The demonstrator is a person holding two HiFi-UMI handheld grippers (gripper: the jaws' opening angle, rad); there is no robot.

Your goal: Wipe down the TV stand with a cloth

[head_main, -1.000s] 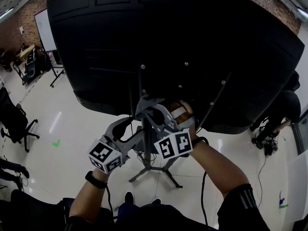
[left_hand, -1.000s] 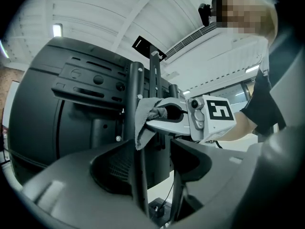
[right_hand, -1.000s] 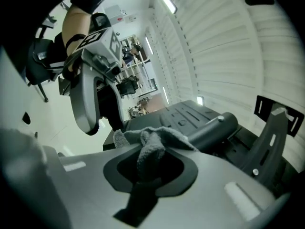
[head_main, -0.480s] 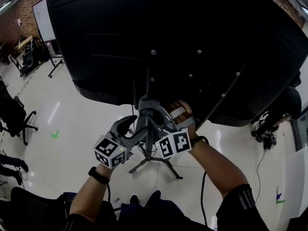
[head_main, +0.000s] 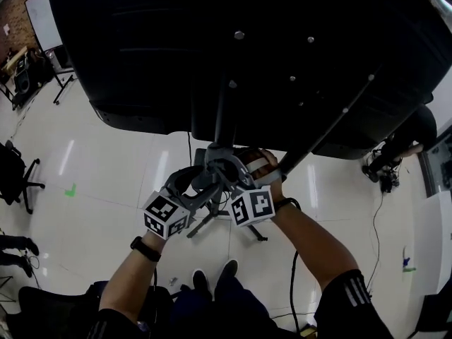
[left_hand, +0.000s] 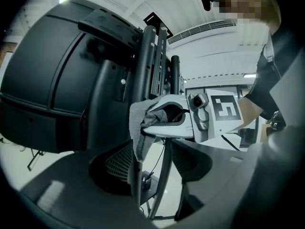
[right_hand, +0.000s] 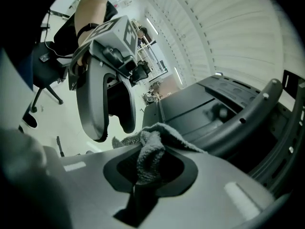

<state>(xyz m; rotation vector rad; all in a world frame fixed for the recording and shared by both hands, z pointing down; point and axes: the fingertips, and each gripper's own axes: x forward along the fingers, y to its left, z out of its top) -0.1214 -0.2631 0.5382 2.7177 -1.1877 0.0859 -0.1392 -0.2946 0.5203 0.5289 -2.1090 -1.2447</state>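
1. The cloth [right_hand: 157,137] is grey and fluffy. It is bunched up and pressed on the dark pole of the TV stand [head_main: 220,111], just under the big black TV [head_main: 141,48].
2. The right gripper [right_hand: 152,149] is closed tight on the cloth. A fold of it sits between the two pads and the rest hangs out loose.
3. The cloth looks soft and light. I think it will bend round the pole easily, but it could slip out if the hold gets loose. The best place to hold it is the thick middle bunch, not a thin edge.
4. The left gripper [left_hand: 150,154] is wide apart and holds nothing. The thin bars of the stand show between its pads. I cannot tell if it touches them.
5. The stand's legs sit far below on the shiny floor [head_main: 106,175].
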